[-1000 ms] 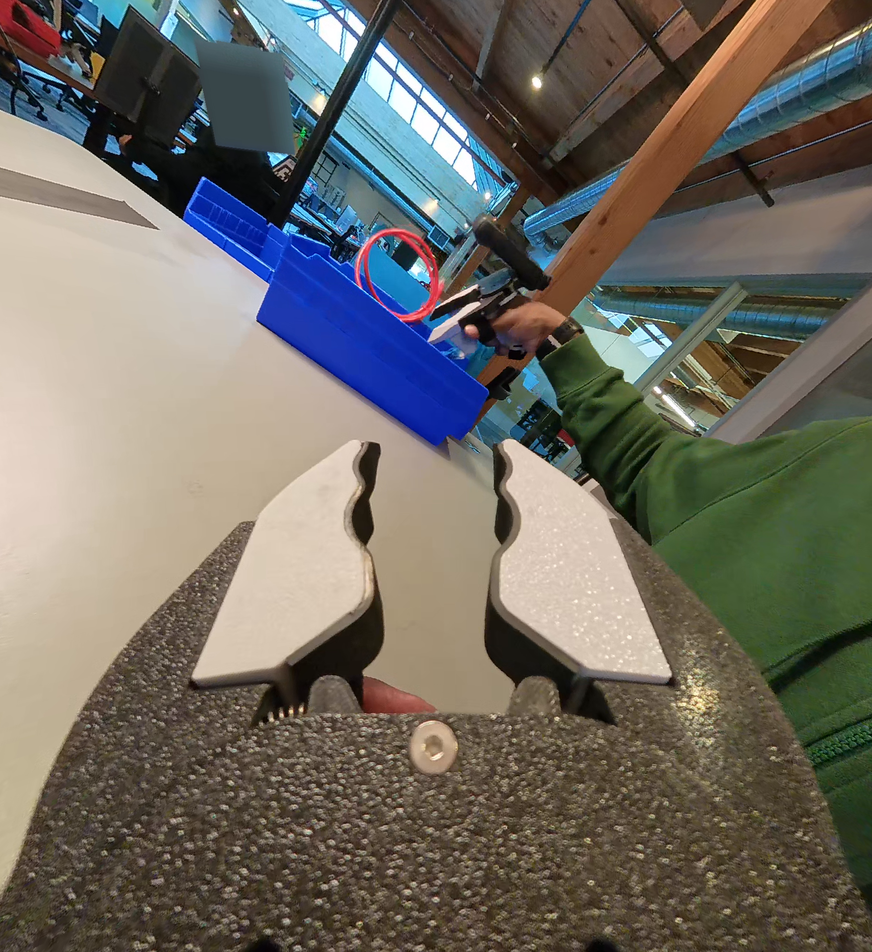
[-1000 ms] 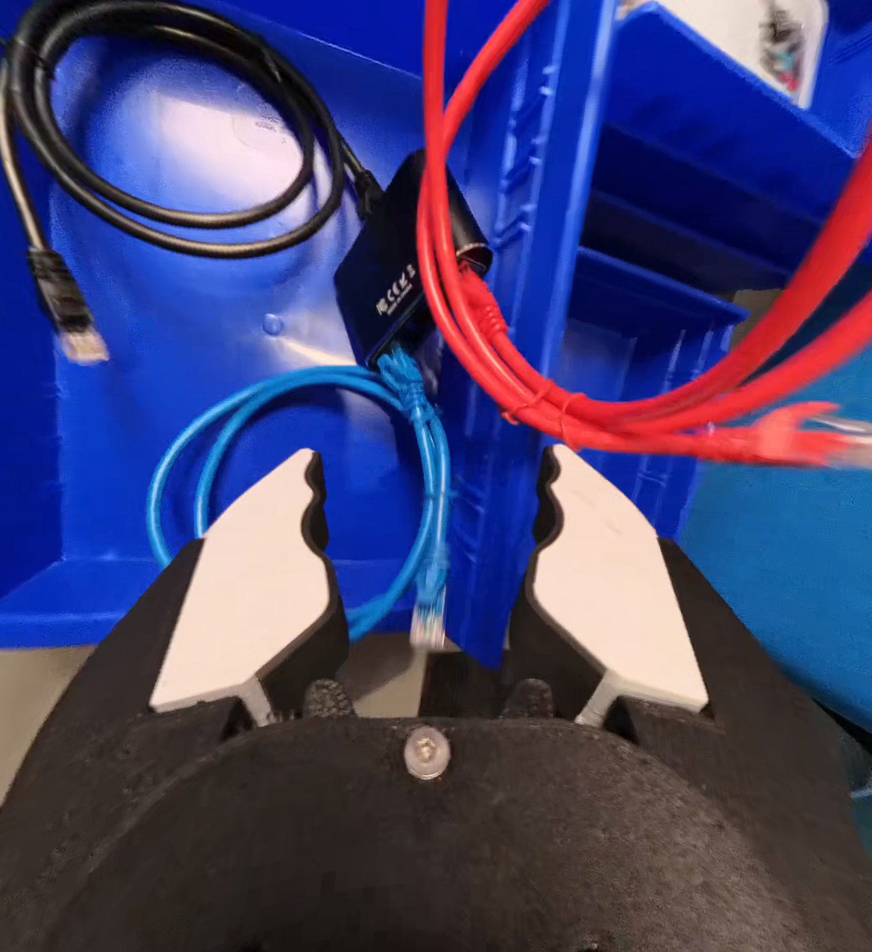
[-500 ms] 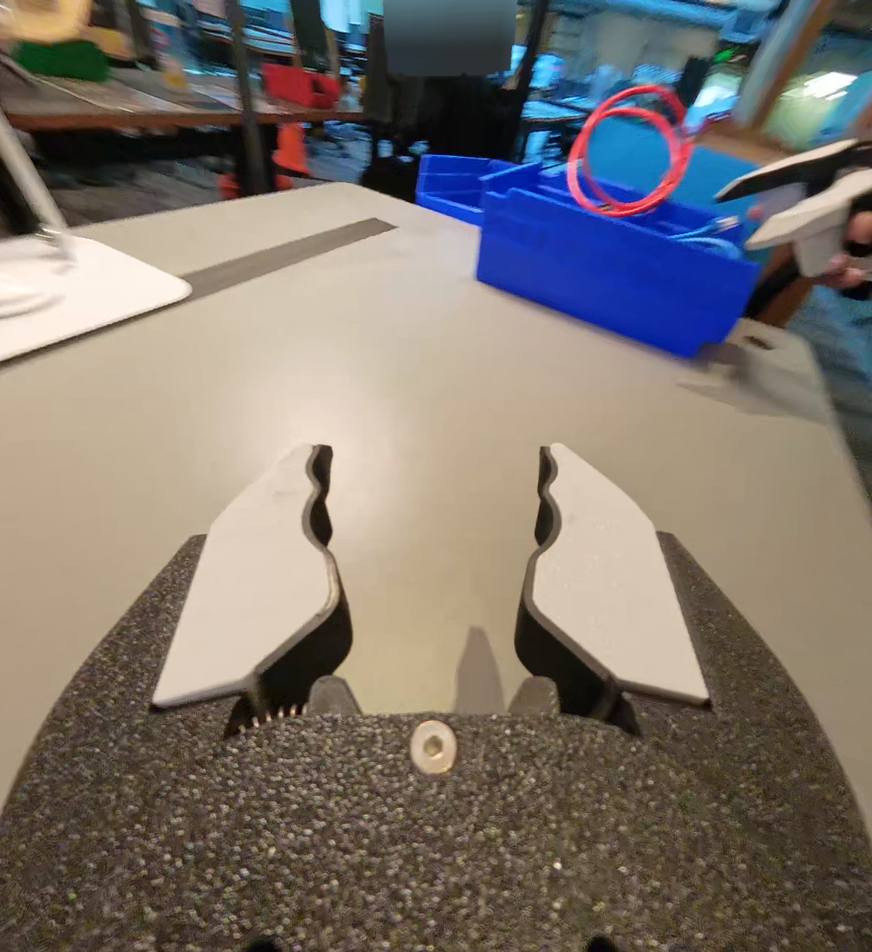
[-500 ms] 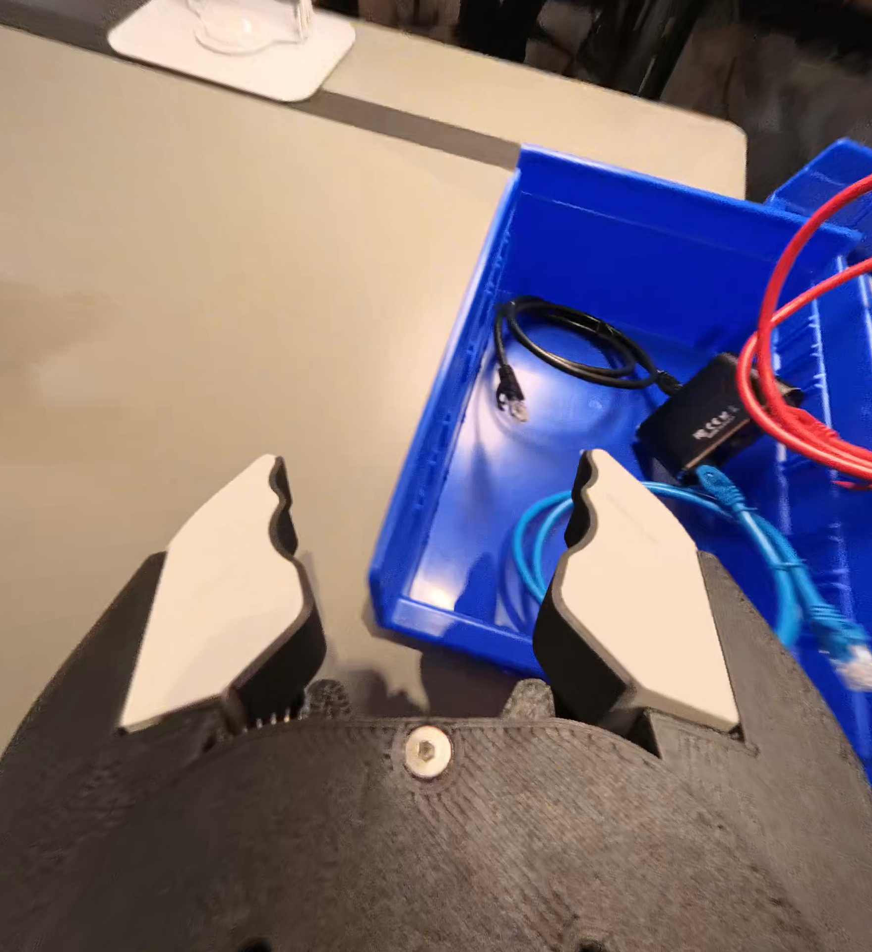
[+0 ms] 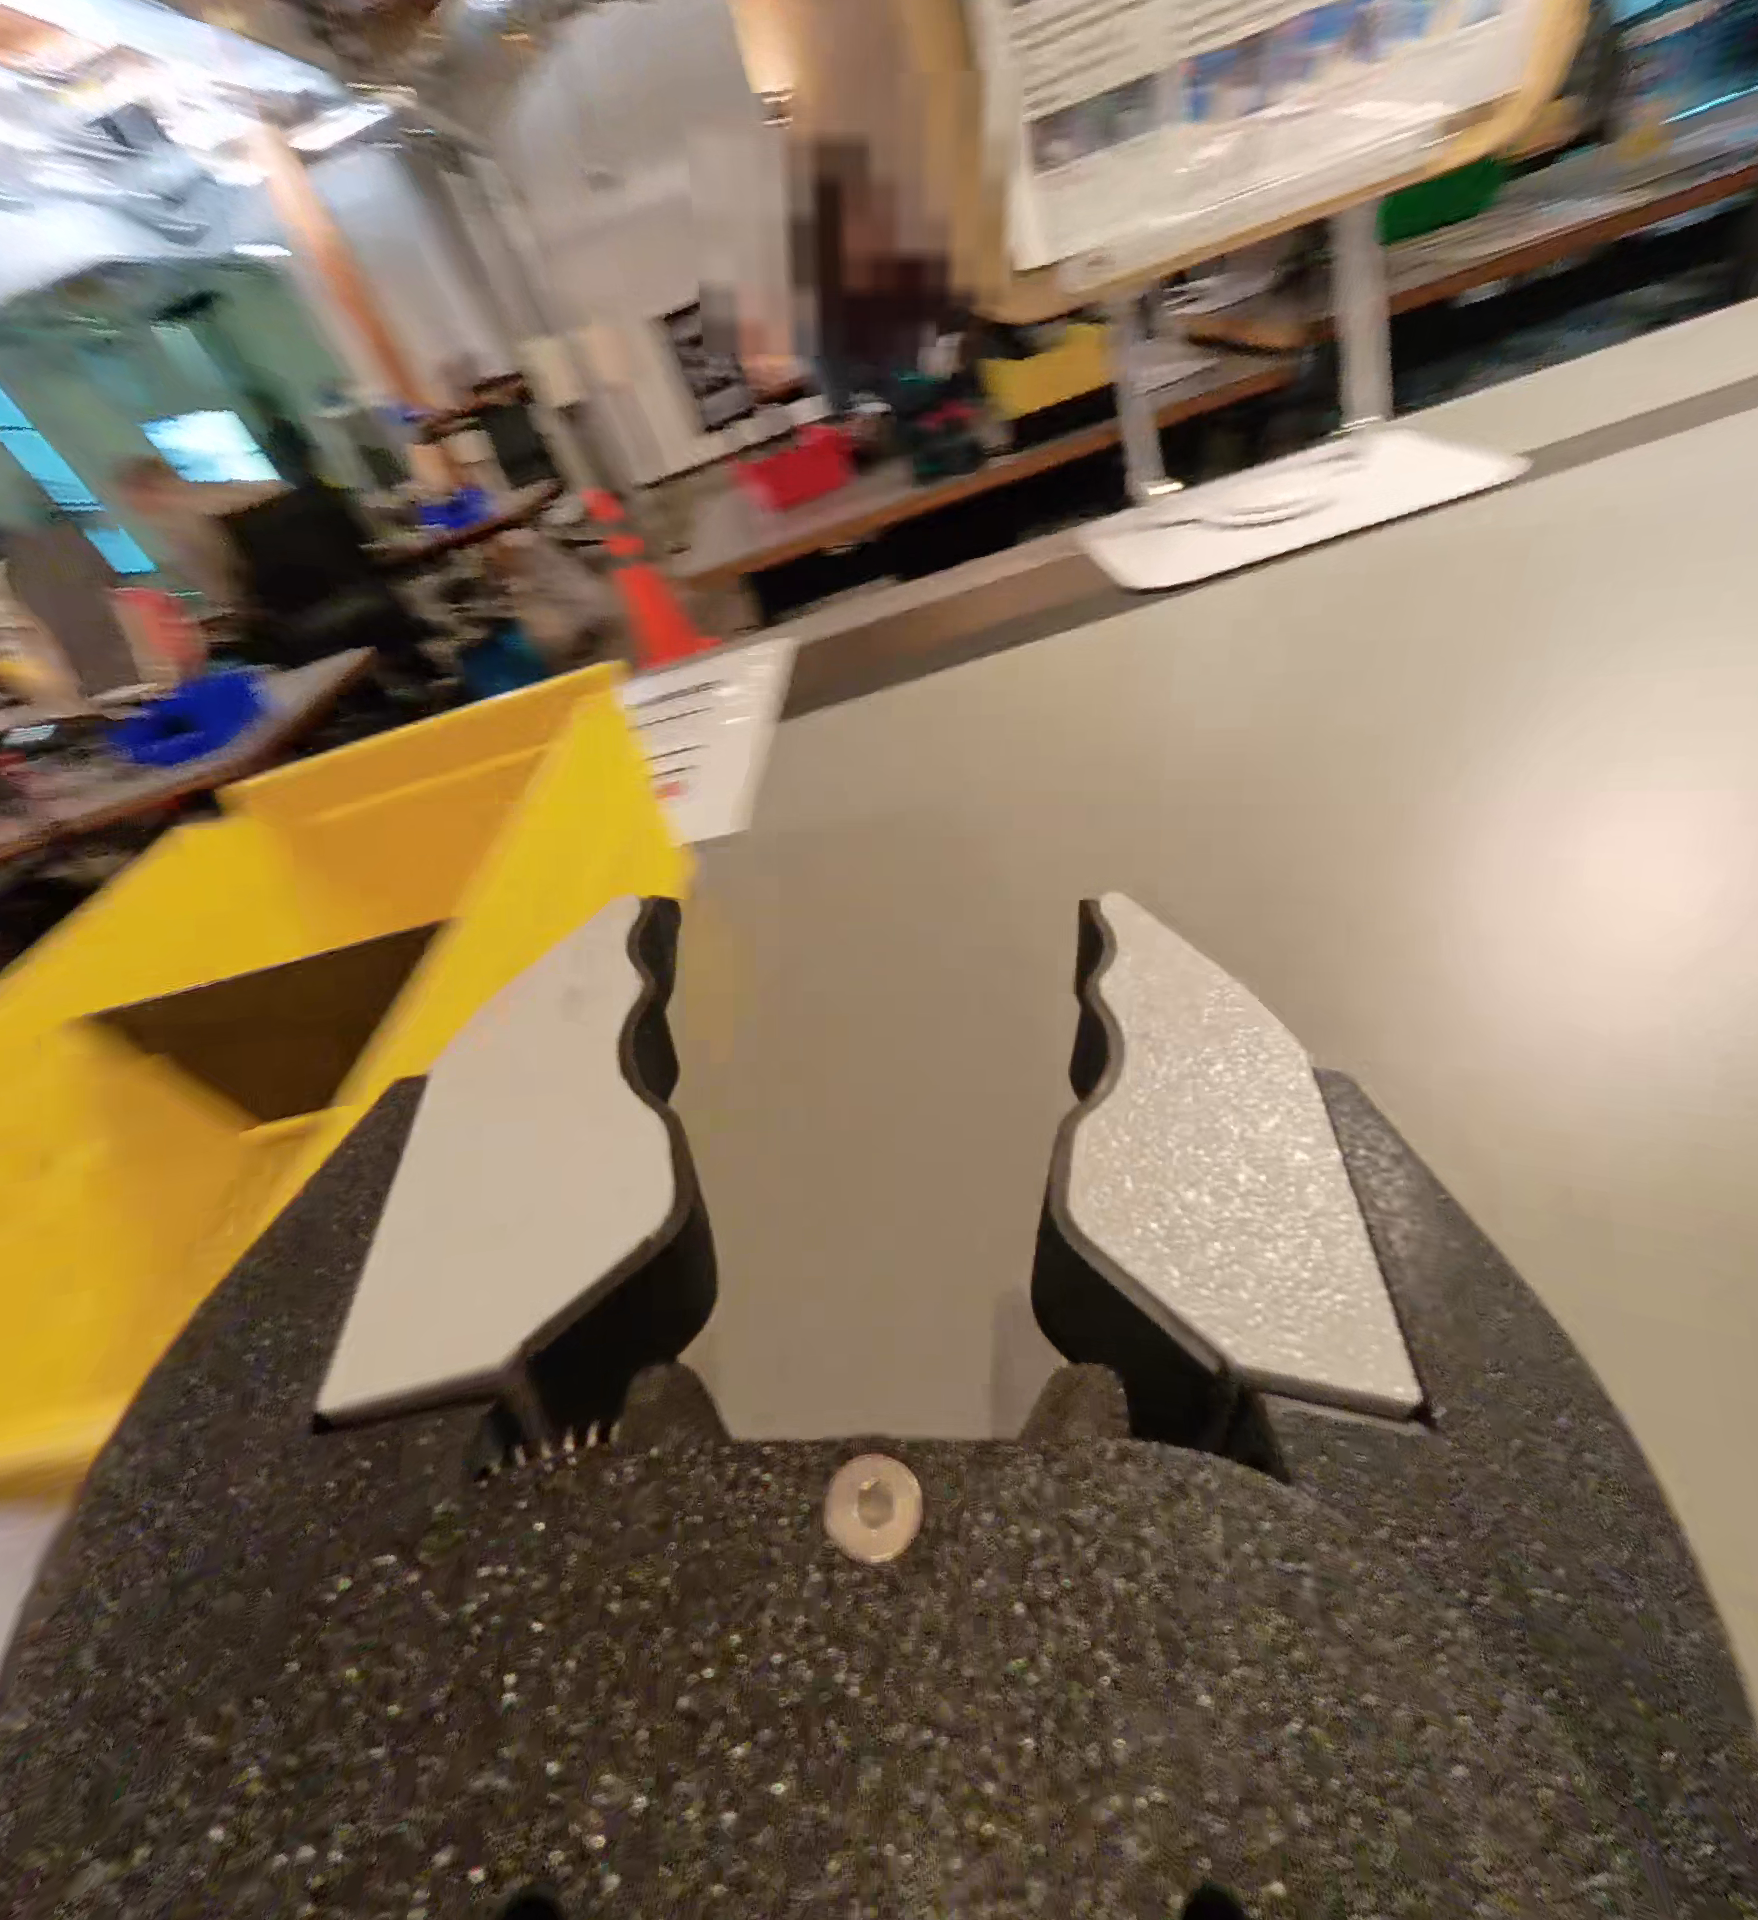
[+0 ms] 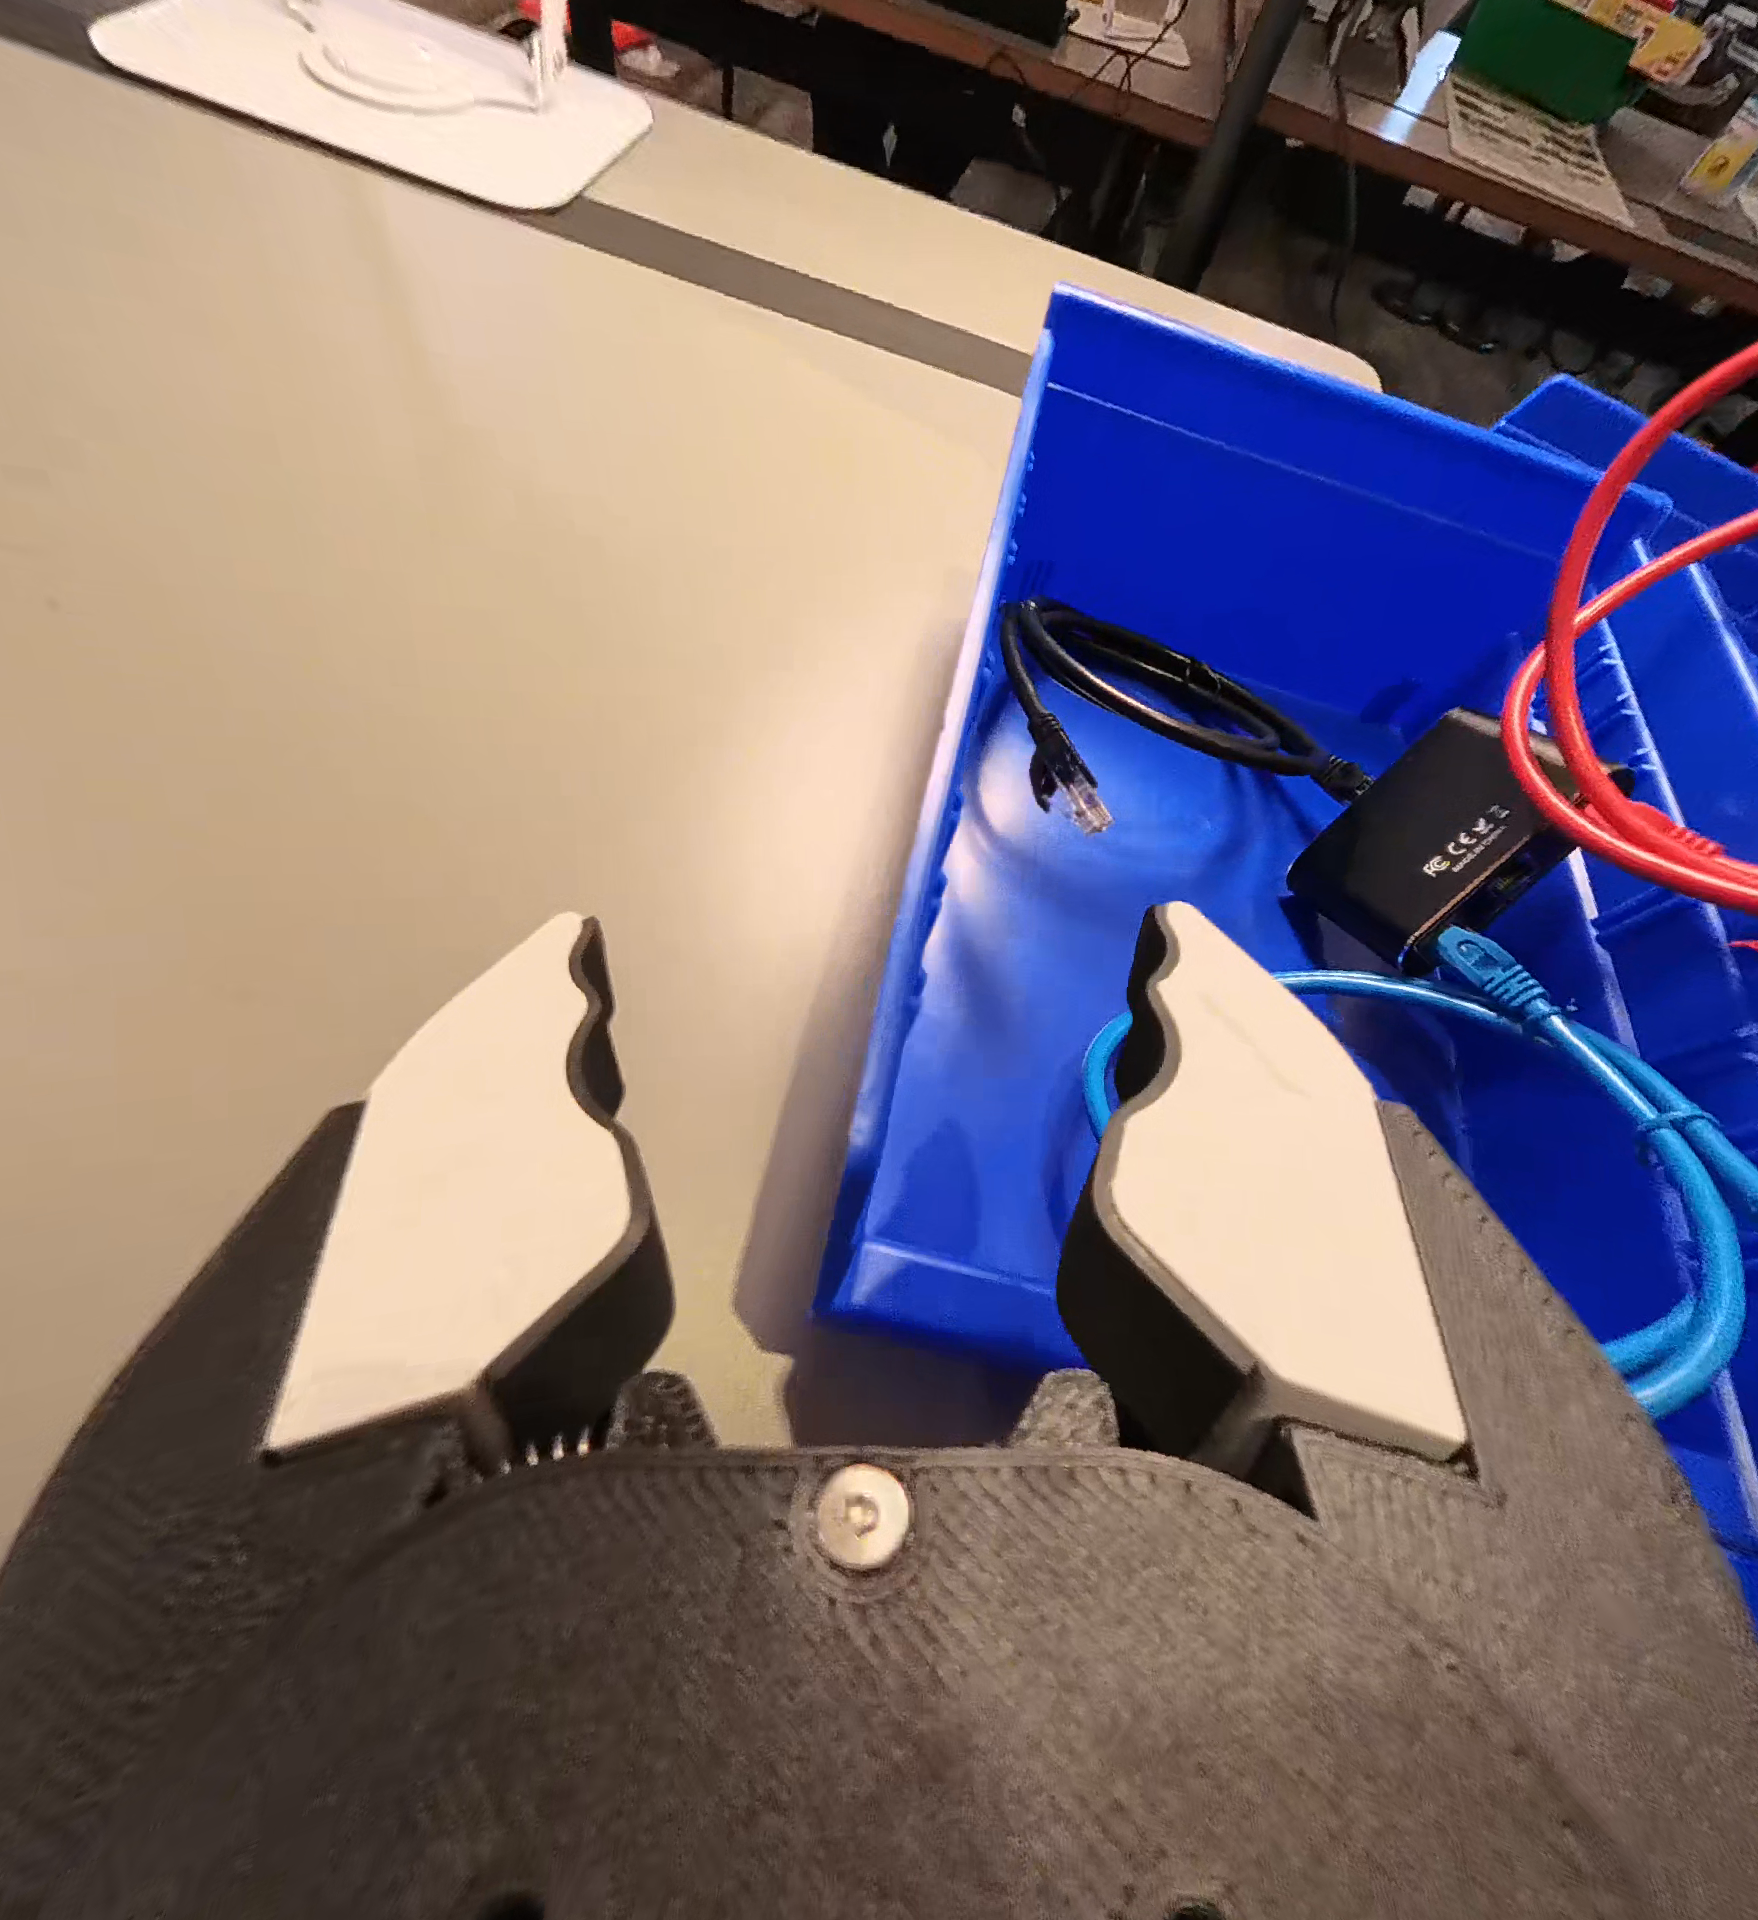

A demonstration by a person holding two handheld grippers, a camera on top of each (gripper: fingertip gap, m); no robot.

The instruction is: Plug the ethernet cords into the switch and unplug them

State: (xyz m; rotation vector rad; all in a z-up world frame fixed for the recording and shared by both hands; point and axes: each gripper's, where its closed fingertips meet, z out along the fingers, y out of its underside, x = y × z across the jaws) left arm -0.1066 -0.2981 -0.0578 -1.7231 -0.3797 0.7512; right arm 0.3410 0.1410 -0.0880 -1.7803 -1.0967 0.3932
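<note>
In the right wrist view, the black switch (image 6: 1446, 831) lay to the upper right of my right gripper (image 6: 870, 997), inside the blue bin (image 6: 1218, 488), and the gap between the jaws pointed more at the bin's left wall than at the switch. The switch leaned against the bin's right wall, with its long axis running from lower left to upper right of the frame. The blue cord (image 6: 1623, 1122) was plugged into its lower end and looped down behind my right finger. The black cord (image 6: 1145, 675) entered the switch at its left side; its free plug (image 6: 1072, 790) lay on the bin floor, left of the switch. The red cord (image 6: 1581, 665) arched over the switch at the right edge of the frame; I could not tell if it was plugged.

My right jaws stood wide and held nothing. My left gripper (image 5: 875, 1018) was also wide and empty, and its view showed no cords and no switch, only a yellow bin (image 5: 179, 1091) at the left of the frame. So I judged the right gripper to be the nearer one, and it would need to swing to the right.

The table (image 6: 335, 571) was a plain beige surface, with a white flat base (image 6: 387, 94) at the upper left. Behind it, the room was a workshop with benches, quite blurred in the left view.
</note>
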